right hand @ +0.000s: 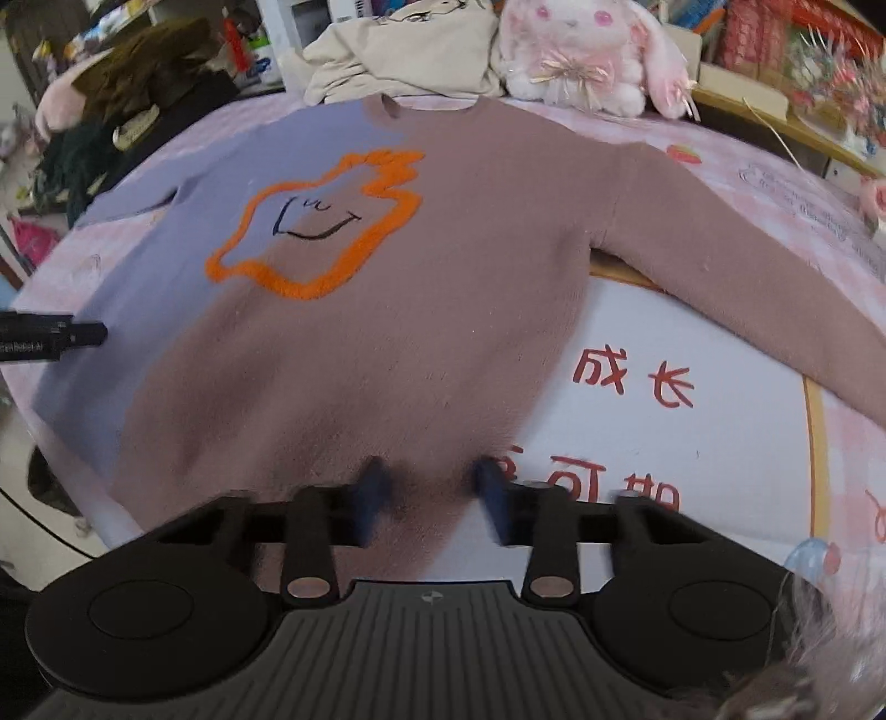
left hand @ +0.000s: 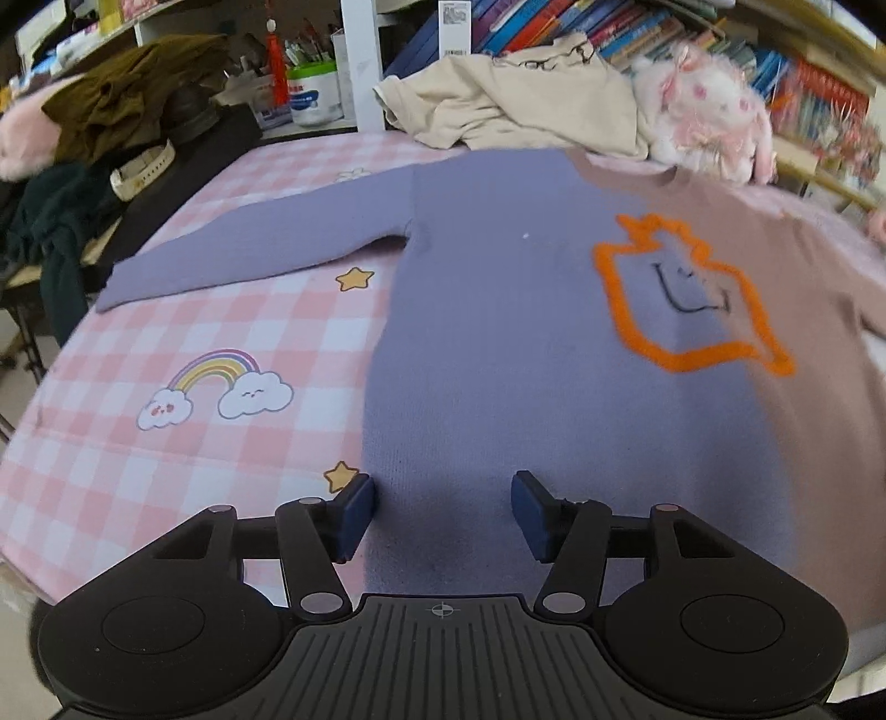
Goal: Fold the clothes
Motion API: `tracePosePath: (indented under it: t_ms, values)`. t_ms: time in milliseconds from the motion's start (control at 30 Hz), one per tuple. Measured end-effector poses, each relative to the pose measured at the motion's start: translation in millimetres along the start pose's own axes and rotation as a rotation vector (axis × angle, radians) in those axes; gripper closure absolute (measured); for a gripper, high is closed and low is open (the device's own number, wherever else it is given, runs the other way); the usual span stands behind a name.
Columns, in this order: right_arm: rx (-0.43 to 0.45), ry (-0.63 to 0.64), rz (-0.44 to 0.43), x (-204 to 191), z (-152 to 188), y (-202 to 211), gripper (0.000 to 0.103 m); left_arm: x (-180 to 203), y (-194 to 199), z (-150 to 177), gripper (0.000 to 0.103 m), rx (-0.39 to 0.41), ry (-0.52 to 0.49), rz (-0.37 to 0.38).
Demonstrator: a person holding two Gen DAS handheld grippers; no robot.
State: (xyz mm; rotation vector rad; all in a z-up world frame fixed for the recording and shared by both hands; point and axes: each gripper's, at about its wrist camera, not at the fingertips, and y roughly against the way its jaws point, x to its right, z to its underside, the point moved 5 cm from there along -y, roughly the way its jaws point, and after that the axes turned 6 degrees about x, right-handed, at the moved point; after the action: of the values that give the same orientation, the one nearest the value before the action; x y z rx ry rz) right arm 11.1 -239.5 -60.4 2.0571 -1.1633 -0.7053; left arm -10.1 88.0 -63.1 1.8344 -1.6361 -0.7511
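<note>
Hovering both my grippers over the hem of the flat purple-and-mauve knit sweater (left hand: pixel 498 332): left gripper (left hand: pixel 442 512) half-open, right gripper (right hand: pixel 429 498) narrowly parted, neither grasping anything.

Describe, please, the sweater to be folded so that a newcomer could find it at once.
On the pink checked tablecloth, in front of the crumpled cream garment and the plush rabbit, a sweater lies flat with sleeves spread. Only it is half lilac, half dusty brown, with an orange outline around a drawn smile.

A lived-in room at home, likely a child's. Crowded bookshelves (left hand: pixel 637 33) line the back, a plush bunny (right hand: pixel 587 50) sits by heaped clothes (left hand: pixel 515 105), and a pink checked rainbow-print cloth (left hand: pixel 183 354) covers the tabletop.
</note>
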Motion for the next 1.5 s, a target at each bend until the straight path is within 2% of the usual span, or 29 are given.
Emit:
tracePosePath:
  t_ms: [33,167,233,367,533,833,967,1000,1033,1100,1133,1167,1200,1300,1500]
  values:
    - [0.005,0.012,-0.002,0,0,0,0.091,-2,0,0,0.056,0.003,0.015,-0.003]
    - [0.044,-0.015,0.038,18,-1,0,0.093,-8,0,-1,0.079,0.009,0.061,0.003]
    - [0.061,-0.041,0.081,31,-2,-1,0.093,-4,-1,-2,0.082,0.01,0.056,0.021]
    - [0.061,-0.031,0.104,37,-3,-1,0.093,9,-6,-6,0.084,0.022,0.003,0.02]
    - [0.075,-0.021,0.14,29,1,1,0.093,3,-6,-5,0.087,0.021,0.027,0.04]
    - [0.081,0.003,0.165,18,3,1,0.09,1,-5,-3,0.086,0.017,0.017,0.05]
    - [0.088,-0.017,0.176,18,2,1,0.088,0,-2,-5,0.079,0.008,0.024,0.05]
    - [0.103,-0.029,0.182,19,2,4,0.079,1,0,-6,0.078,0.009,0.025,0.048]
    - [0.117,-0.041,0.187,19,1,6,0.063,1,3,-9,0.072,0.021,0.028,0.041]
    - [0.147,-0.064,0.197,19,-1,12,0.047,2,11,-16,0.051,0.061,0.038,0.025]
    - [0.17,-0.07,0.193,17,-3,17,0.042,2,15,-19,0.036,0.083,0.044,0.017]
    - [0.187,-0.074,0.189,15,-4,21,0.038,3,19,-22,0.031,0.106,0.049,0.021]
    - [0.202,-0.08,0.192,14,-6,24,0.031,4,23,-26,0.031,0.131,0.053,0.029]
    - [0.237,-0.089,0.204,8,-9,32,0.022,8,27,-34,0.027,0.161,0.031,0.05]
    - [0.245,-0.095,0.254,-6,-7,35,0.015,8,21,-33,0.026,0.147,-0.023,0.064]
